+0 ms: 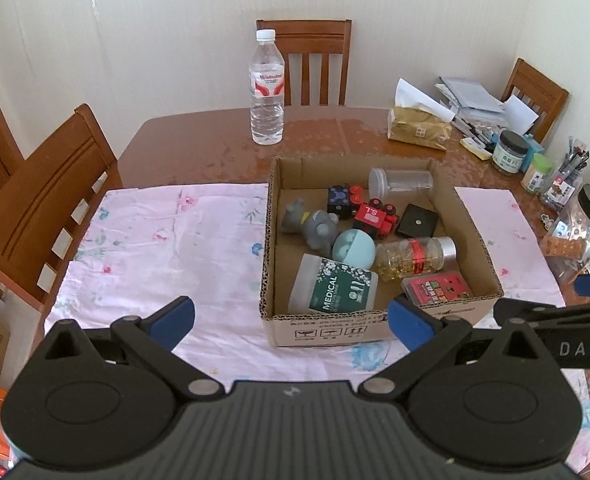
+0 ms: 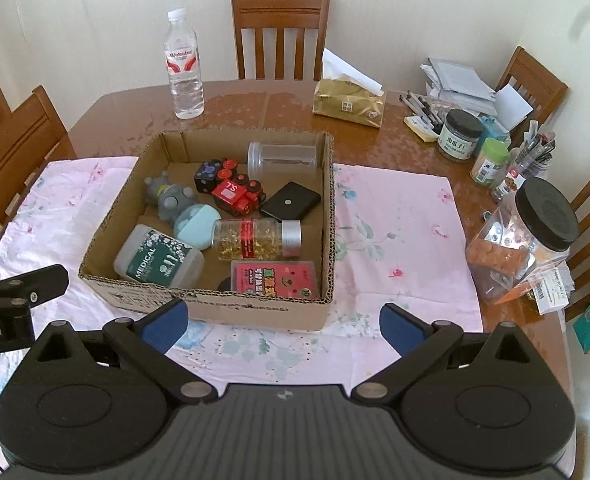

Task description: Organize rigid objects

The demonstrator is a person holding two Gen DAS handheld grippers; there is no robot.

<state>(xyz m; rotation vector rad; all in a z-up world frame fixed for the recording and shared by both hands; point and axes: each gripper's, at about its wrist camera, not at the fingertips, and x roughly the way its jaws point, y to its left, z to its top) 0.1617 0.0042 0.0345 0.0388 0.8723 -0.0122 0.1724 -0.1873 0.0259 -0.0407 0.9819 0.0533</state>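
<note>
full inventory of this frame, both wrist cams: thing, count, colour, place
cardboard box: 1, brown, on cloth
floral cloth: 1, pink, on table
table: 1, brown wood
medical bottle: 1, white/green, in box, lying
capsule bottle: 1, gold/red, in box, lying
clear jar: 1, in box, lying
toy train: 1, red, in box
grey toy: 1, in box
water bottle: 1, clear, upright behind box
tissue pack: 1, gold, table
left gripper: 1, black/blue, open
right gripper: 1, black/blue, open

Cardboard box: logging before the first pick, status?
Left gripper, right gripper open, empty. Cardboard box full, untouched. Nothing blocking.
</note>
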